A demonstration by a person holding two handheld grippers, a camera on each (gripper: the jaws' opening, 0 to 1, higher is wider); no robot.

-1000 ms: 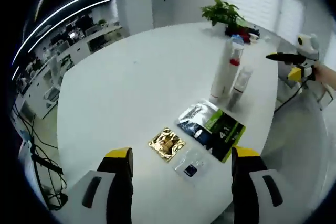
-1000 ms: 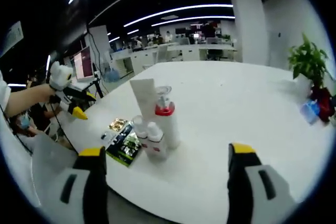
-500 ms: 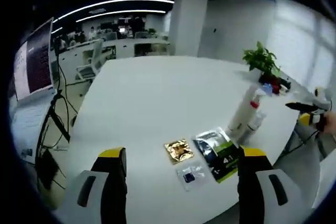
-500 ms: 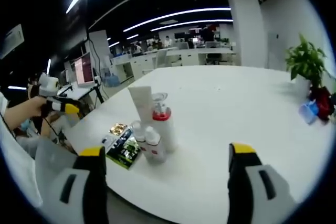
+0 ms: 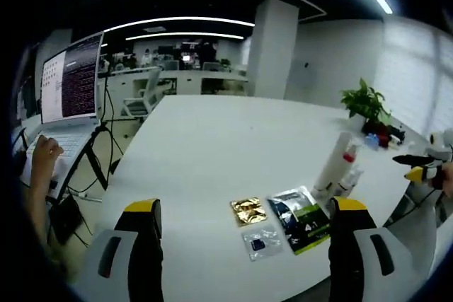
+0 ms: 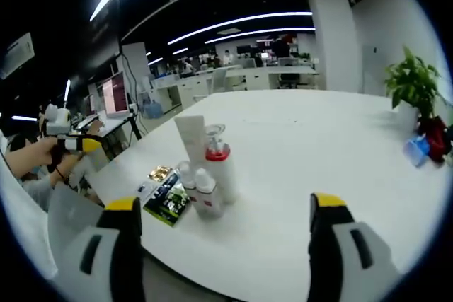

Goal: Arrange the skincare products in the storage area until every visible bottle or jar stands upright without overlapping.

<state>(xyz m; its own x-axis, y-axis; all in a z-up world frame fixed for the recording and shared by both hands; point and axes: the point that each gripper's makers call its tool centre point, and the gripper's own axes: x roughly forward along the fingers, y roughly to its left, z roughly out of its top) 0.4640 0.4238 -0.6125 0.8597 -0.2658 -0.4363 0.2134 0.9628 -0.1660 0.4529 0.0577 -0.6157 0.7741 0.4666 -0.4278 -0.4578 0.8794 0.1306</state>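
White bottles [image 6: 209,175] stand upright in a tight cluster ahead of the left jaw of the right gripper [image 6: 223,245], apparently already arranged; both it and the left gripper [image 5: 244,252] hang released, empty.

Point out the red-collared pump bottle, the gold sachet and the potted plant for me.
red-collared pump bottle [image 6: 222,171]: right gripper view, white body.
gold sachet [image 5: 248,211]: left gripper view, foil centre.
potted plant [image 6: 410,83]: right gripper view, leaves.
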